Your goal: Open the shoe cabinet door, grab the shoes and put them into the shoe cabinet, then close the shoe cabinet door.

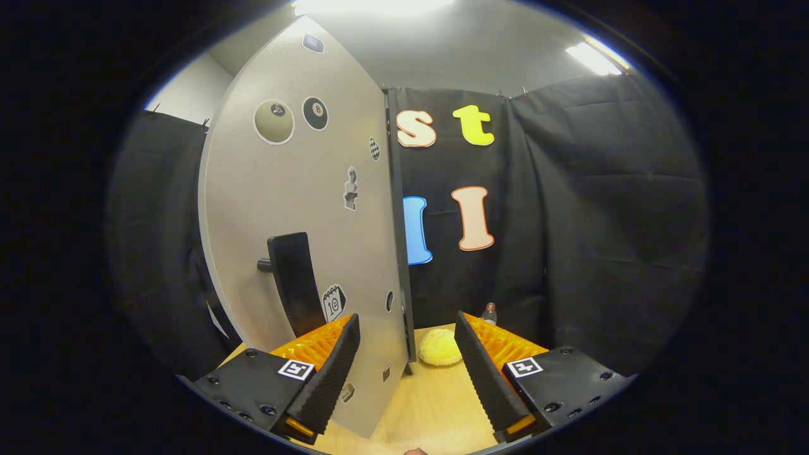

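The shoe cabinet door (297, 208) is a tall pale grey panel with several stickers, swung out and seen at a slant, its free edge between my fingers. A black handle (294, 281) sticks out from its face just beyond my left finger. My gripper (407, 325) is open, with nothing pressed between the fingers; the left finger lies in front of the door's face. A yellow fluffy shoe (440, 347) lies on the wooden table (430, 404), just ahead of the fingers and right of the door's lower edge.
A small clear bottle (489, 313) stands behind the shoe near the black cloth wall. The dark edge of the cabinet (398, 240) runs up behind the door. Bare tabletop lies between the fingers.
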